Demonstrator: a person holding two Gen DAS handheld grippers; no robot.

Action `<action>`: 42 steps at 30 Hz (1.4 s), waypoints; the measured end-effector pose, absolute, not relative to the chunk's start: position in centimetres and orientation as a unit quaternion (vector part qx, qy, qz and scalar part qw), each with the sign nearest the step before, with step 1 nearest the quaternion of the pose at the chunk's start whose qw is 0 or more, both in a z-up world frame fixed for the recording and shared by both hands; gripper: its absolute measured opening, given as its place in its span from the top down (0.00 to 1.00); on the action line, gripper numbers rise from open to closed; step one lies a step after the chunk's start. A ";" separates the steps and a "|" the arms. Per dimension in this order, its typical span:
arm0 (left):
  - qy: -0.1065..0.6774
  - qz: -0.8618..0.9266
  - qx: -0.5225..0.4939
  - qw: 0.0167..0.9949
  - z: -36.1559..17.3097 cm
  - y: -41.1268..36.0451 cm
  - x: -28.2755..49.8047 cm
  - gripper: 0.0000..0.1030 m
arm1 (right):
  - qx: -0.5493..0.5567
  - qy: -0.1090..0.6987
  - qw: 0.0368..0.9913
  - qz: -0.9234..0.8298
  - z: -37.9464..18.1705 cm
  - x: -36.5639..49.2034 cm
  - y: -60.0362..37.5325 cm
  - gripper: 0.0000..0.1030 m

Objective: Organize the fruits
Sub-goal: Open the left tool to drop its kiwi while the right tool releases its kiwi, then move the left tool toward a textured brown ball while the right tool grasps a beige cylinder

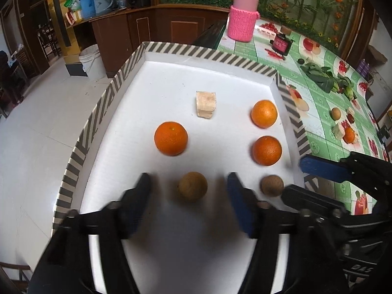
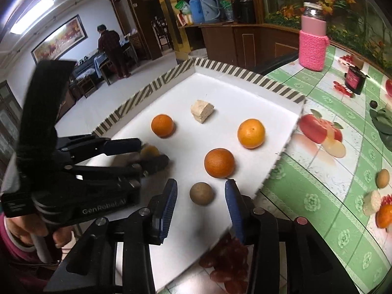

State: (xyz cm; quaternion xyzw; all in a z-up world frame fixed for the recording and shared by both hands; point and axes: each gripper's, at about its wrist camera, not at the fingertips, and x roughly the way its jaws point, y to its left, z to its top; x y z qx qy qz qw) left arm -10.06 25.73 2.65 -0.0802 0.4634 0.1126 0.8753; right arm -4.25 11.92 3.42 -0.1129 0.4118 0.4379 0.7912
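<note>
A white tray (image 1: 137,56) with a striped rim holds three oranges (image 1: 171,138), (image 1: 264,113), (image 1: 267,150), a pale cut chunk (image 1: 206,104) and two brown round fruits. My left gripper (image 1: 188,183) is open, with one brown fruit (image 1: 192,186) lying on the tray between its fingers. My right gripper (image 2: 201,191) is open around the other brown fruit (image 2: 202,193), which also rests on the tray. The left gripper also shows in the right wrist view (image 2: 153,153), and the right gripper in the left wrist view (image 1: 294,178).
The tray (image 2: 247,73) sits on a green fruit-print tablecloth (image 2: 318,196). On the cloth to the right lie another orange (image 2: 384,215), a pale chunk (image 2: 372,202), a brown fruit (image 2: 382,178), leafy greens (image 1: 318,74), a pink-sleeved jar (image 1: 242,17) and a dark bottle (image 1: 281,42).
</note>
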 end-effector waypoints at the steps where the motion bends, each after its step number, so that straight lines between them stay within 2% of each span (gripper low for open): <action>1: 0.460 0.116 -0.078 0.877 2.8 25.7 -10.1 0.32 | -0.111 0.409 0.793 0.438 3.7 -4.4 11.7 0.54; 10: 0.439 0.127 -0.057 0.887 4.3 23.9 -10.9 0.32 | -0.087 0.394 0.815 0.415 5.7 -4.5 7.4 0.40; 27: 0.418 0.043 -0.027 0.907 6.6 13.7 -8.3 0.32 | -0.056 0.397 0.866 0.299 7.2 -2.1 -5.5 0.37; 31: 0.420 0.021 -0.021 0.907 6.6 11.3 -7.4 0.32 | -0.058 0.396 0.876 0.268 7.5 -1.4 -8.5 0.33; 42: 0.447 -0.034 0.002 0.894 5.2 5.4 -4.0 0.32 | -0.059 0.422 0.876 0.225 4.7 1.2 -13.1 0.32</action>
